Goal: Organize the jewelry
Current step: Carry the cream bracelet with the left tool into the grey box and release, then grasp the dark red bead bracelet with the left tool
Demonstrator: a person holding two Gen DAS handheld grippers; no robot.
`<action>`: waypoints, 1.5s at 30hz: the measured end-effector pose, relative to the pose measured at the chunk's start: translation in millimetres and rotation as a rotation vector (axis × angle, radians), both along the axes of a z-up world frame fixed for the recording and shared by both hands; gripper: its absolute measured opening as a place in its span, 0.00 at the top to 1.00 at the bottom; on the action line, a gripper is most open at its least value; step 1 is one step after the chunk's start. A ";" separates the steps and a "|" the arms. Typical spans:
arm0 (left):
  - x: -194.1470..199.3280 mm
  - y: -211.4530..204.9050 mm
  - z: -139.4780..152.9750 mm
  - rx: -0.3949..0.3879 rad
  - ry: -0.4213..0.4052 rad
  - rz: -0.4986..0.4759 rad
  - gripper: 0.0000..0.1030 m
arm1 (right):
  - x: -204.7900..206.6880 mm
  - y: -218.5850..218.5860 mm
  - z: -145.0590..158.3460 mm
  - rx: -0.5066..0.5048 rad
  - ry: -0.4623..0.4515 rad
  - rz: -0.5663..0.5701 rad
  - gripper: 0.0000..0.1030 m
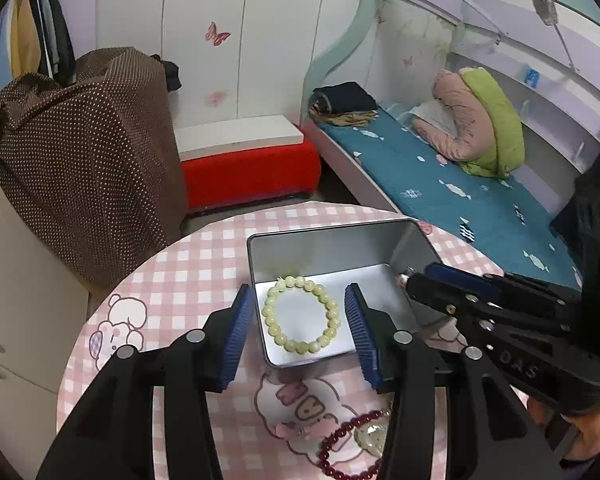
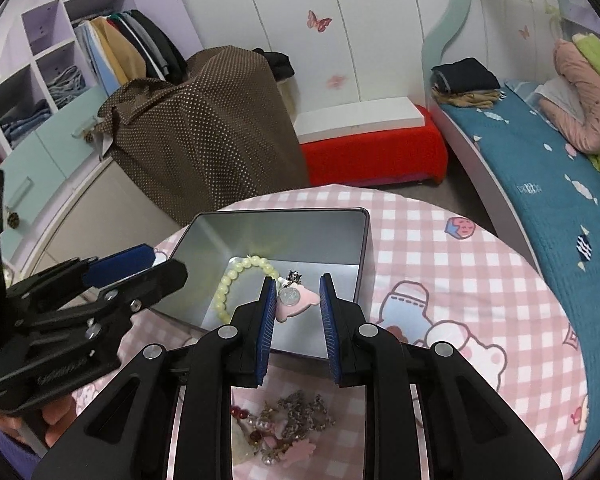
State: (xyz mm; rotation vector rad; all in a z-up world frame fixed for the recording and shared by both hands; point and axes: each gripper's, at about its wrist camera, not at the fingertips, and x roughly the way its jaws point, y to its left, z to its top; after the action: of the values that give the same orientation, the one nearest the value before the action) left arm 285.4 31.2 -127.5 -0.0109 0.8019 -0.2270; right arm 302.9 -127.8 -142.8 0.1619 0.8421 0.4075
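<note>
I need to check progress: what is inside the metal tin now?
Inside the metal tin lies a pale green bead bracelet. The right tool, open, has a pink pendant card between its fingers above the tin. The floor beneath them is hidden.

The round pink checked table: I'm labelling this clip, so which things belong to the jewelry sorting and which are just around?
Job:
silver metal tin
pale green bead bracelet
pink pendant piece
dark red bead bracelet
tangled chain pile

Around:
red bench
brown dotted cloth
</note>
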 end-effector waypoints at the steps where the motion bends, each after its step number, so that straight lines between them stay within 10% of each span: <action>1: -2.4 0.0 0.7 0.000 -0.002 0.000 0.55 | -0.9 0.3 0.0 0.003 0.001 0.000 0.76; 7: -23.8 9.4 5.9 -0.013 -0.030 0.014 0.45 | -14.7 -3.1 10.1 -0.005 -0.033 -0.019 0.57; 35: -88.5 2.1 -72.2 0.056 0.128 0.113 0.45 | -118.7 -37.5 -39.1 -0.139 0.008 -0.096 0.54; 38: -86.5 -4.1 -73.6 0.113 0.113 0.108 0.53 | -118.1 -33.8 -39.5 -0.142 0.008 -0.089 0.53; 41: -85.3 -7.9 -71.8 0.113 0.105 0.072 0.93 | -117.7 -32.1 -40.1 -0.141 0.009 -0.085 0.50; 45: -88.1 -6.2 -66.3 0.066 0.111 0.029 0.94 | -118.8 -30.9 -40.9 -0.140 0.012 -0.084 0.49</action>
State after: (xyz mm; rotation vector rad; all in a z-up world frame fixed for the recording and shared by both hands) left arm 197.3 25.0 -193.8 0.0270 0.9189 -0.1737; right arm 184.1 -158.7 -183.7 0.0697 0.8696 0.2683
